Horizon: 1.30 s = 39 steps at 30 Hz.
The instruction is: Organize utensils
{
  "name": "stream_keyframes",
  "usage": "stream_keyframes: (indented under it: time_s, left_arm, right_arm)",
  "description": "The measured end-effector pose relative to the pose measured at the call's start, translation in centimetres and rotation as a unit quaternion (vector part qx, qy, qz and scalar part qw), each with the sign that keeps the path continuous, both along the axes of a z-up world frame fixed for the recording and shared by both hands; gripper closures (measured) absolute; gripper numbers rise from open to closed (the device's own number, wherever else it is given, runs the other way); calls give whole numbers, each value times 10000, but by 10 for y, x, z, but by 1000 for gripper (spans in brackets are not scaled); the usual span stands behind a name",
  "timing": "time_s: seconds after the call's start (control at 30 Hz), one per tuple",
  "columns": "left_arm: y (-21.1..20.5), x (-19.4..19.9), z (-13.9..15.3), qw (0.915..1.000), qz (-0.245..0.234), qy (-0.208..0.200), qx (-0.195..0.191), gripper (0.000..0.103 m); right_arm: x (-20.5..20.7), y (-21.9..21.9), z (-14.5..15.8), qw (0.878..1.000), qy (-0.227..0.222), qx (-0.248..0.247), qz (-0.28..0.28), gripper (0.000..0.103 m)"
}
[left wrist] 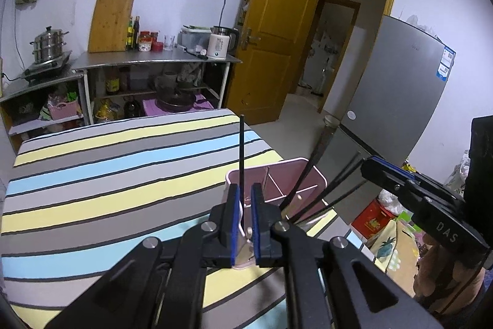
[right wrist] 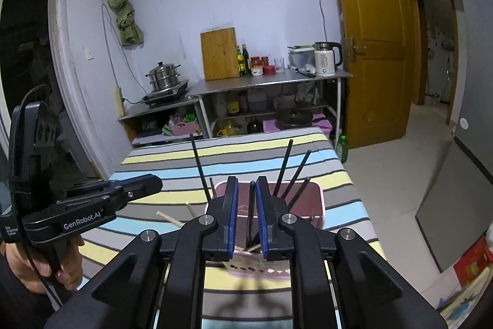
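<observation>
A pink utensil holder [left wrist: 286, 181] with dividers stands at the right edge of a striped table [left wrist: 92, 174]; it also shows in the right wrist view [right wrist: 305, 202]. Several black chopsticks [right wrist: 288, 171] lean in it. My left gripper [left wrist: 245, 196] holds one black chopstick [left wrist: 242, 150] upright between narrowly spaced jaws, just left of the holder. My right gripper [right wrist: 246, 190] holds another black chopstick [right wrist: 252, 205] over the holder. Pale wooden chopsticks [right wrist: 169, 218] lie low beside the holder. The right gripper also appears in the left wrist view [left wrist: 369, 165], and the left gripper in the right wrist view [right wrist: 151, 184].
A steel kitchen shelf [left wrist: 154, 60] with a cutting board, bottles, kettle and steamer pot stands behind the table. A wooden door [left wrist: 277, 36] is open at the back. A grey fridge [left wrist: 400, 88] stands right. Boxes and bags [left wrist: 379, 221] lie on the floor.
</observation>
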State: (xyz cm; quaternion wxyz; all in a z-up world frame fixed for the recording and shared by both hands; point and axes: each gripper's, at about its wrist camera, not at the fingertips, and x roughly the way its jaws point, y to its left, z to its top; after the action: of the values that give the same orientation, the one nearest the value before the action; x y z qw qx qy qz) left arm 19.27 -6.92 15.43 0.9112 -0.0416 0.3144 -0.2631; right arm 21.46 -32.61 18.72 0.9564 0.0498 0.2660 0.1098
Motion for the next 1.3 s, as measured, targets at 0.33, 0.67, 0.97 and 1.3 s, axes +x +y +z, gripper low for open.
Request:
stream_keyframes:
  time_s: [0.33,0.67,0.97,1.3]
  left_arm:
    - [6,-50,-15,9993,213,-259,155,86]
    - [12,-87,-42,9970,560,-497,208,86]
    - [13,-120,-64,9952,665,-668,258,86]
    - [10,-141,-74,9947,645,-732,314,86]
  right_arm:
    - [-41,8,-12,10000,-57,-14,-14,90]
    - [-76,18,-48,9999,-17,-130,-100,90]
    - [-101,25,-75,9995,-11,-281,-161,90]
    - [-123,28,-87,9993,29,-292,-242,90]
